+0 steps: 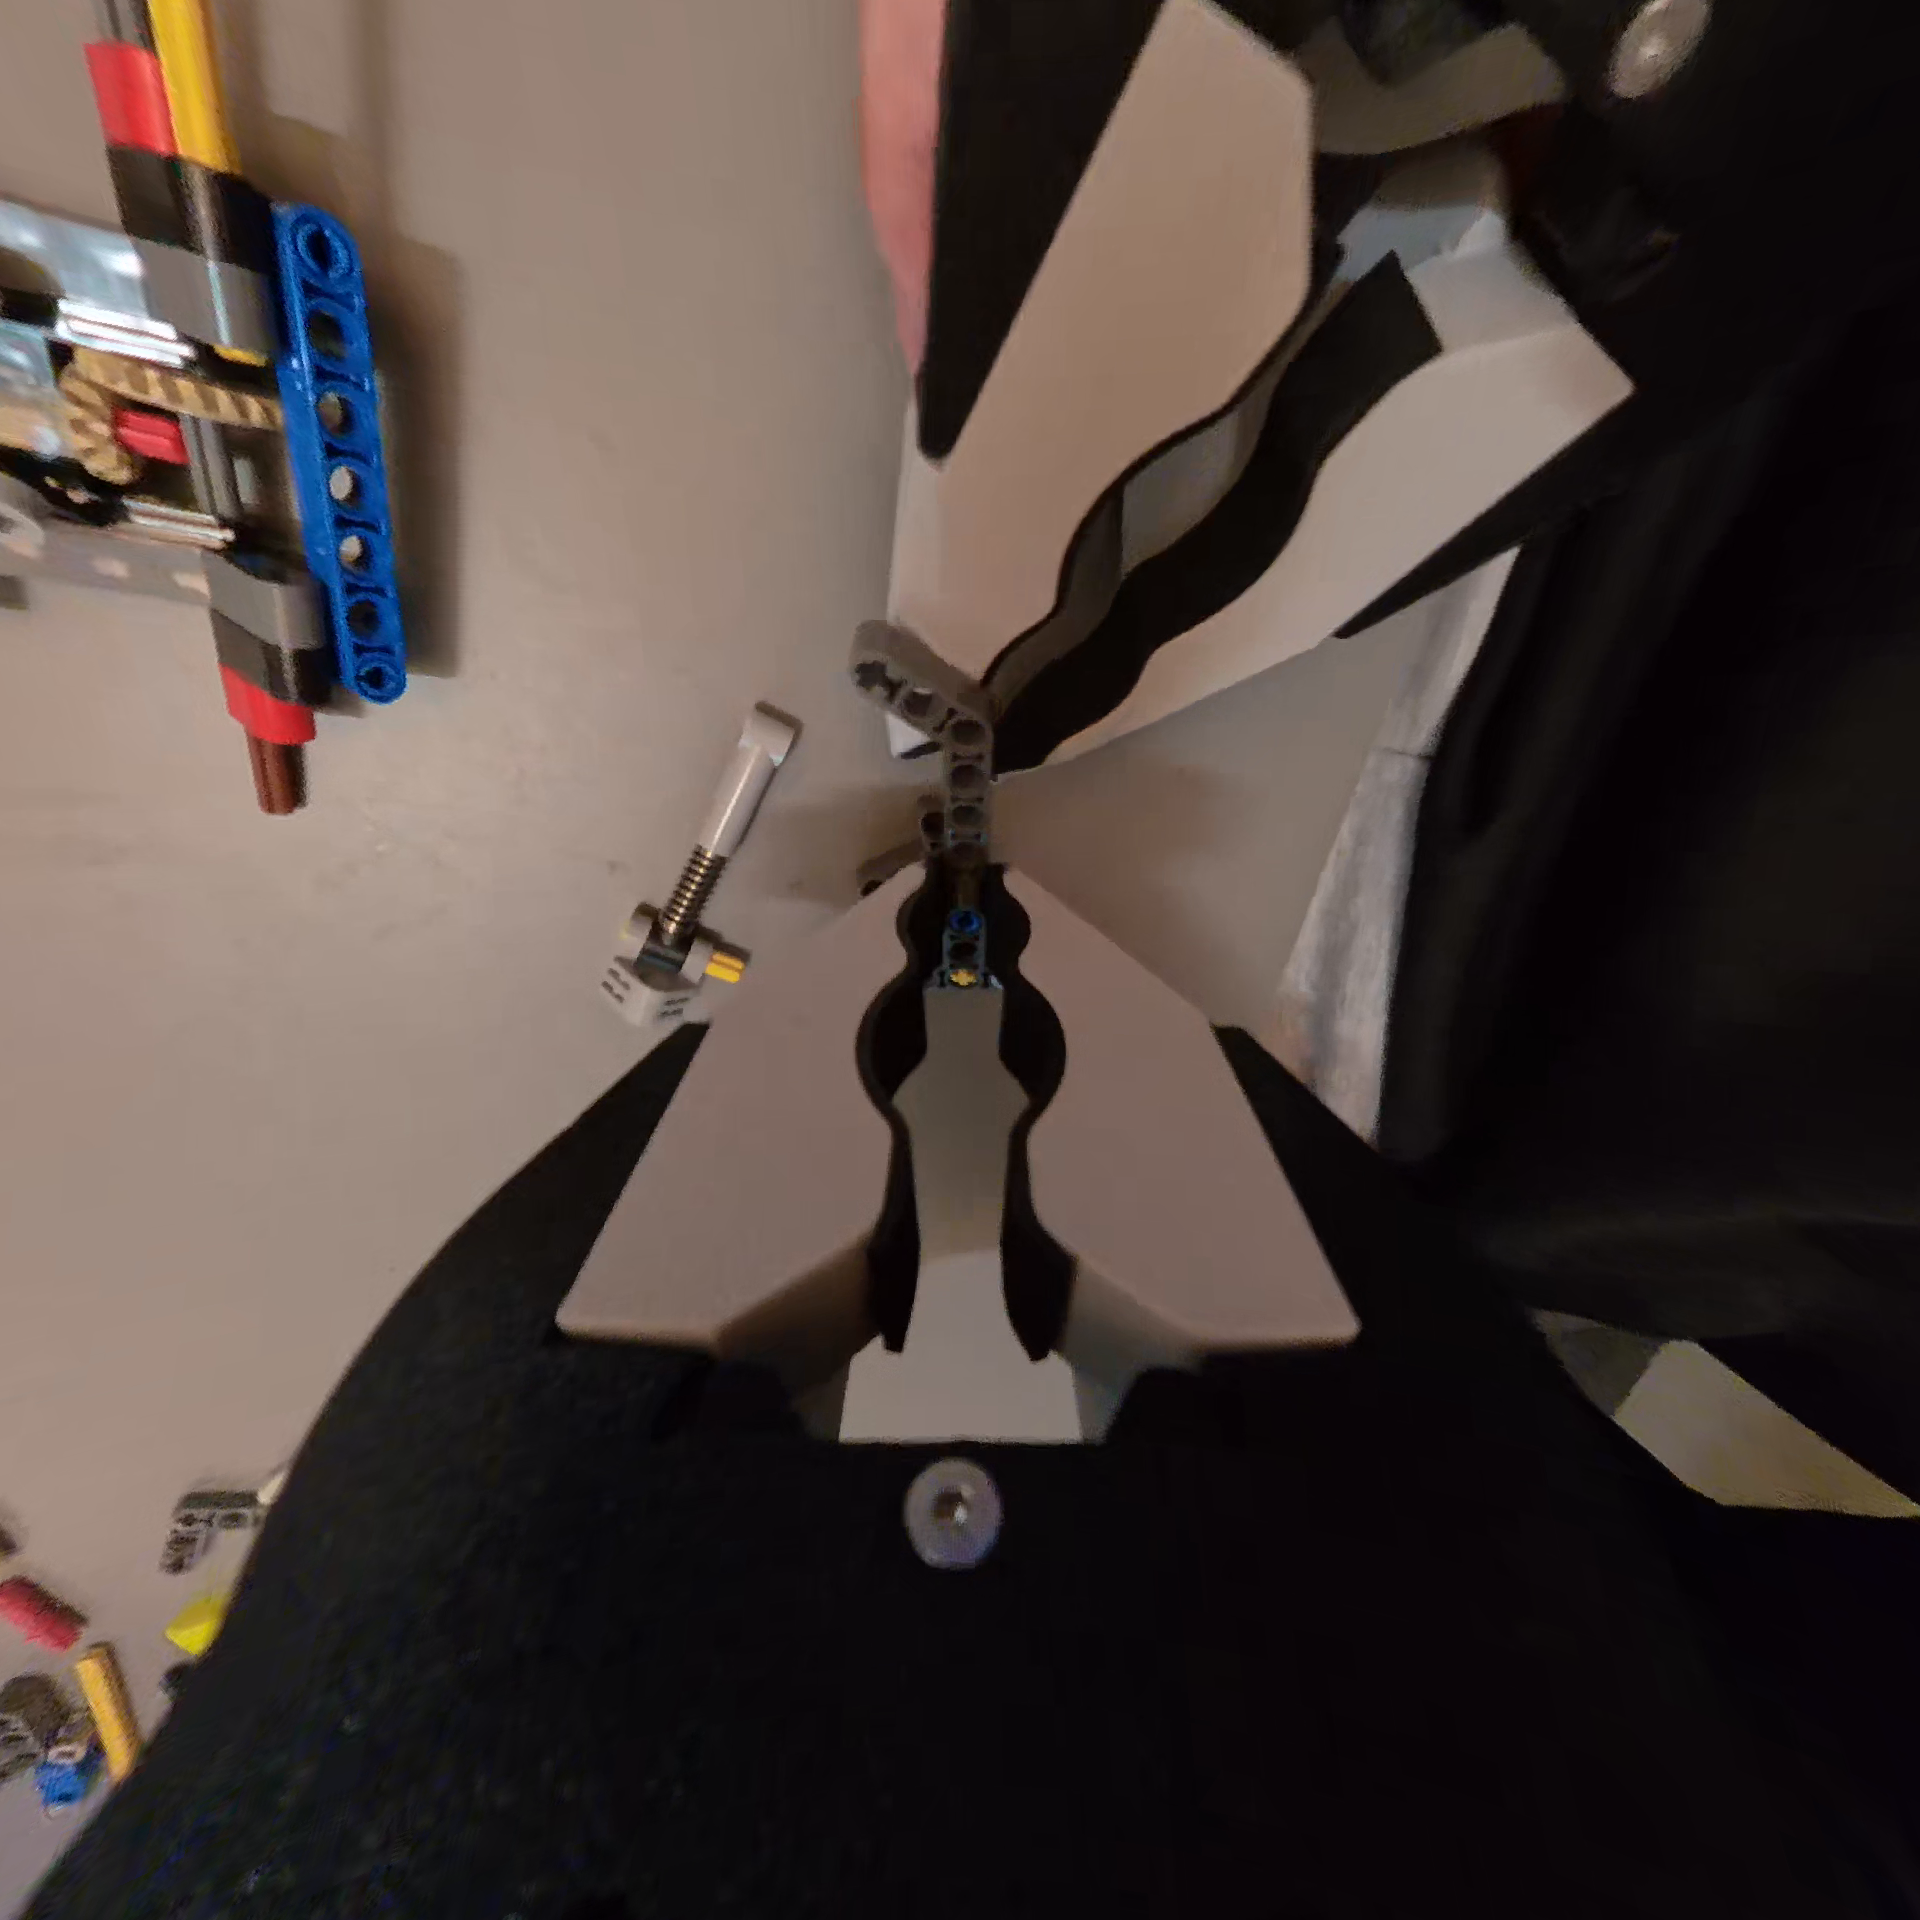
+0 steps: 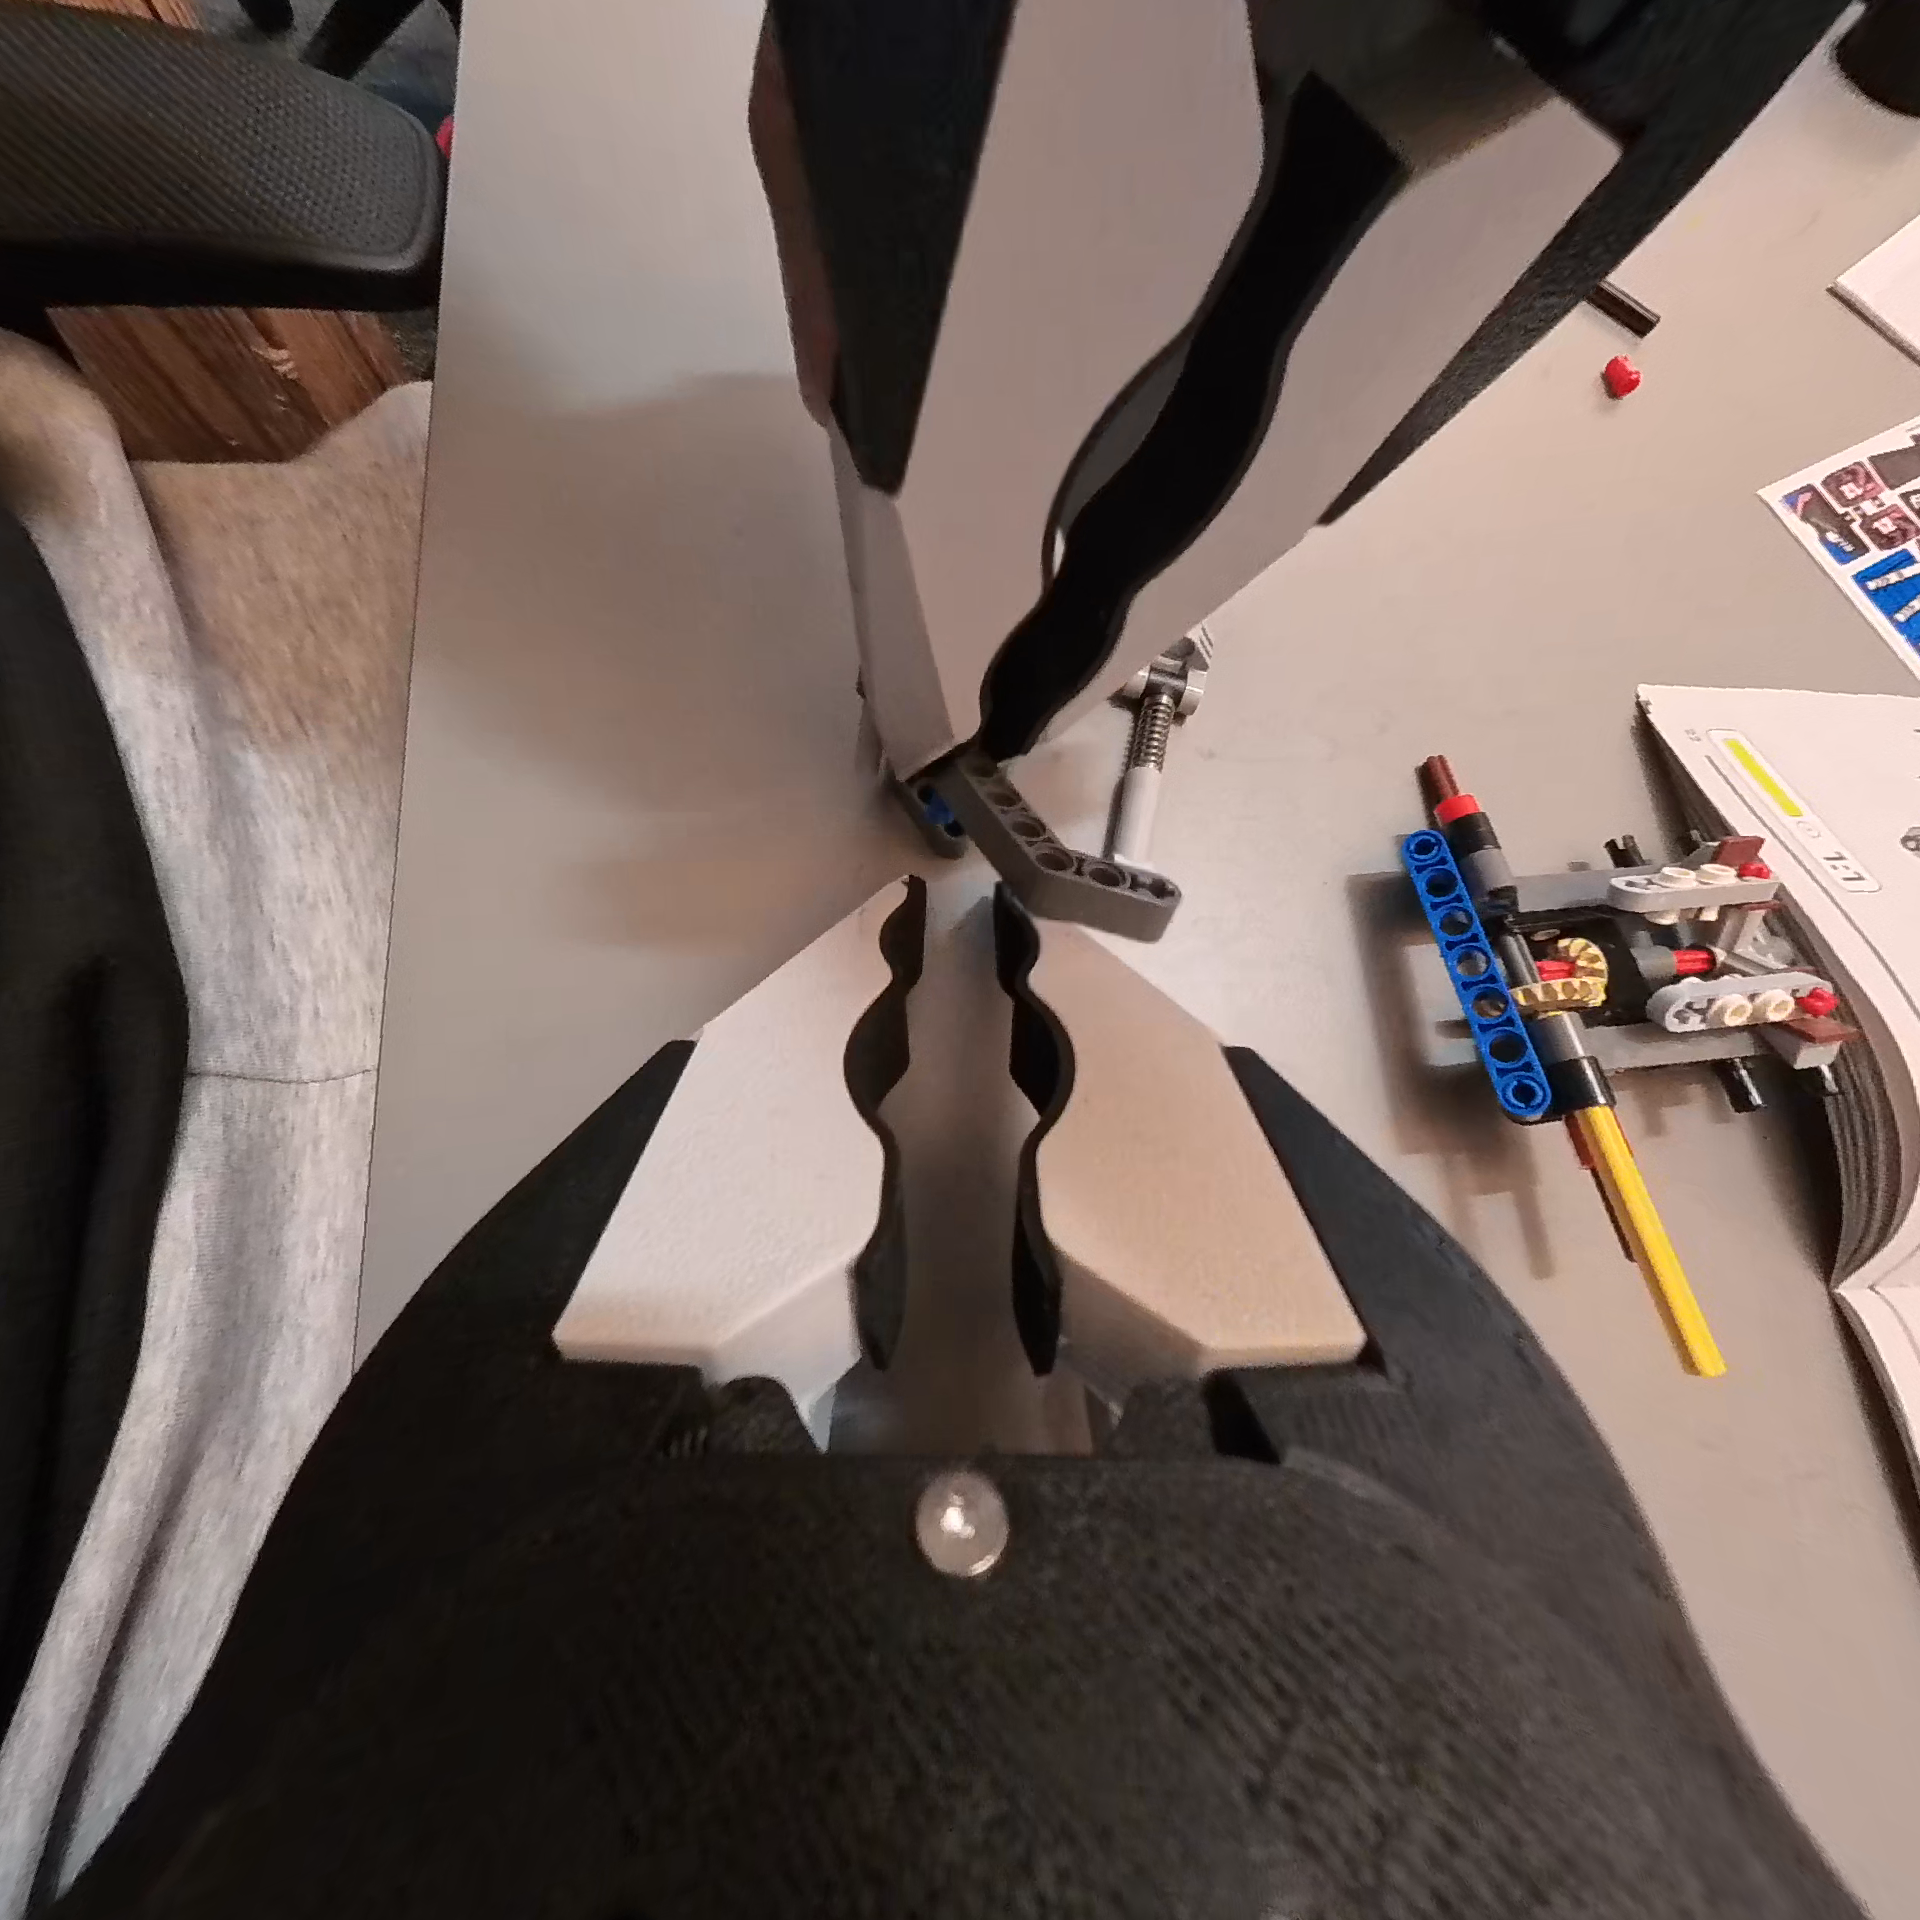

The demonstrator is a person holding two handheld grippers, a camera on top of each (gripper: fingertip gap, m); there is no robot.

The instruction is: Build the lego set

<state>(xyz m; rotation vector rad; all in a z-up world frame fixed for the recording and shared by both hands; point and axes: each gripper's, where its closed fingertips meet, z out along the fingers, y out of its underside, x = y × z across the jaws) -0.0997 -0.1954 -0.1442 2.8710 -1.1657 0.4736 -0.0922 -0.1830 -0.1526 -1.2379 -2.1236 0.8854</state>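
Grey bent holed beam (image 1: 961, 769) pinched by left tool (image 1: 961, 914); right tool (image 2: 961, 904) wavy-padded, parted, holding nothing.

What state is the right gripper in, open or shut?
Open: the right gripper shows a clear gap between its fingertips with nothing held; the grey bent beam sits just beyond them.

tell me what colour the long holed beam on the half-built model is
Blue beam, clearest in the right wrist view.

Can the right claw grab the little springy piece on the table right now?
Probably not straight ahead. The right claw is open and empty, but the left claw and its grey bent beam sit between it and the springy piece. Going round the side looks free.
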